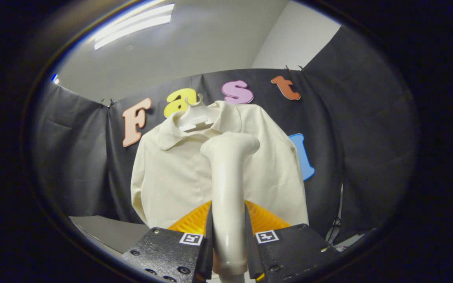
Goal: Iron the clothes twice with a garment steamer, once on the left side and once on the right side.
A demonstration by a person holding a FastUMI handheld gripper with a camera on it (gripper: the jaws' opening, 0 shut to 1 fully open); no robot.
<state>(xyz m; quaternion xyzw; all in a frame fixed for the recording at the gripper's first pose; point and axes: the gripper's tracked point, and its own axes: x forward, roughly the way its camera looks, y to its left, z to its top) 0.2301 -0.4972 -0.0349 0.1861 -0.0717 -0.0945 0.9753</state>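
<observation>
A cream long-sleeved shirt (171,173) hangs on a white hanger (195,118) against the booth's black wall, facing me. A cream garment steamer (228,184) stands upright between my fingers, its head (232,143) reaching up in front of the shirt's chest. My gripper (228,239) is shut on the steamer's handle, both fingers pressing its sides. The steamer's head hides the middle of the shirt's front; whether it touches the cloth I cannot tell.
An orange ribbed object (195,222) sits just beyond the fingers, below the shirt's hem. A grey table surface (108,232) lies at the lower left. Dark cables (334,232) hang at the lower right by the cloth wall.
</observation>
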